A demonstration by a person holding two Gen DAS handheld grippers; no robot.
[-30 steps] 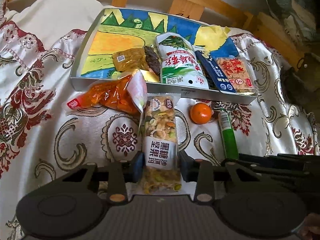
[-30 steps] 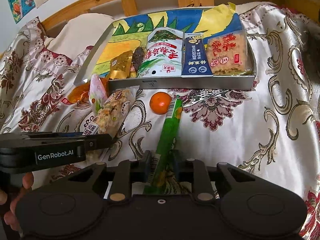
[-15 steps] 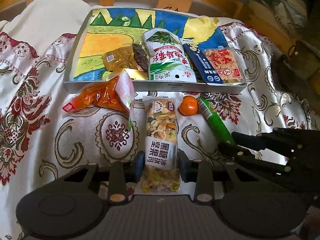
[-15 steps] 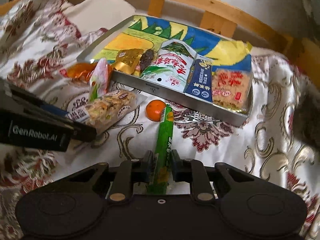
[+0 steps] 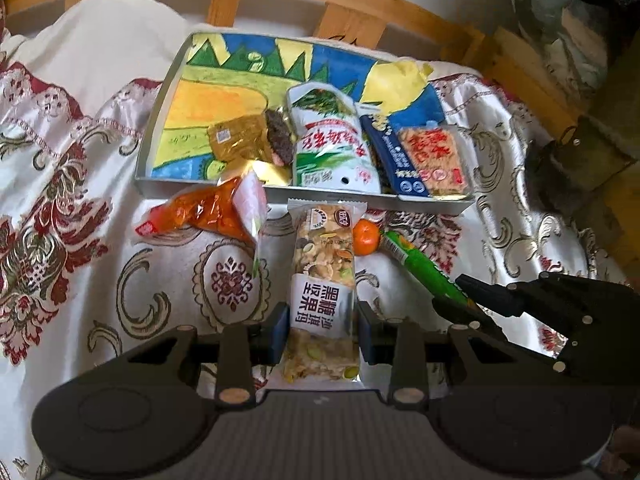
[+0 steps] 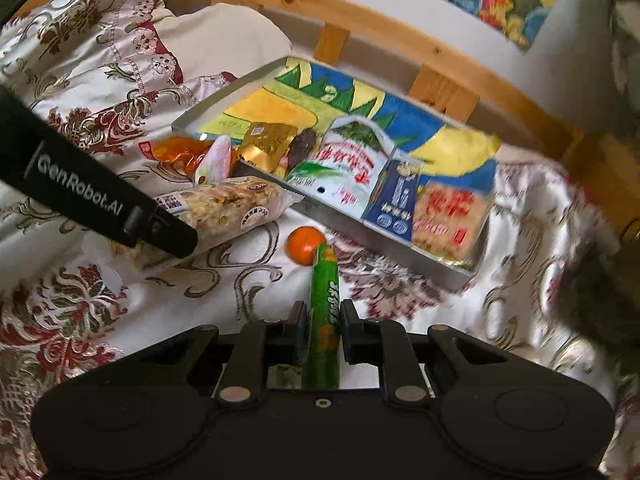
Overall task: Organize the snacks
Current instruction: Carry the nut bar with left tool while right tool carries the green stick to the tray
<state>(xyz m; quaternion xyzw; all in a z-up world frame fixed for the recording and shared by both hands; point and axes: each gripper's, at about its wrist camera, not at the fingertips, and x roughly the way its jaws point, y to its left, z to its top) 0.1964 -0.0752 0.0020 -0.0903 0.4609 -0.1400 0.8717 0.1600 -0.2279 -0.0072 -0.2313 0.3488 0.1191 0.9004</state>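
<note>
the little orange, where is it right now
The orange lies on the patterned bedspread just in front of the tray, between the nut bar on its left and the tip of the green stick pack on its right.

Lighting: soft daylight, moderately bright, even across the patterned bedspread (image 5: 120,216); source not identifiable. Satin sheen gave pale glare patches right of the right gripper (image 6: 323,330). Small specular highlights sat on the foil wrappers in the tray (image 5: 152,152). Shadows: faint, short, directly under the packets ahead of the left gripper (image 5: 322,334). Gripper bodies were near-black, with little detail.

Sharpness: left wrist view crisp at centre. Right wrist view was motion-blurred, worst at the tray's far-right end and the right margin.

Distortion: strong fisheye; the wooden headboard rail (image 6: 360,28) bowed, corners vignetted dark.
</note>
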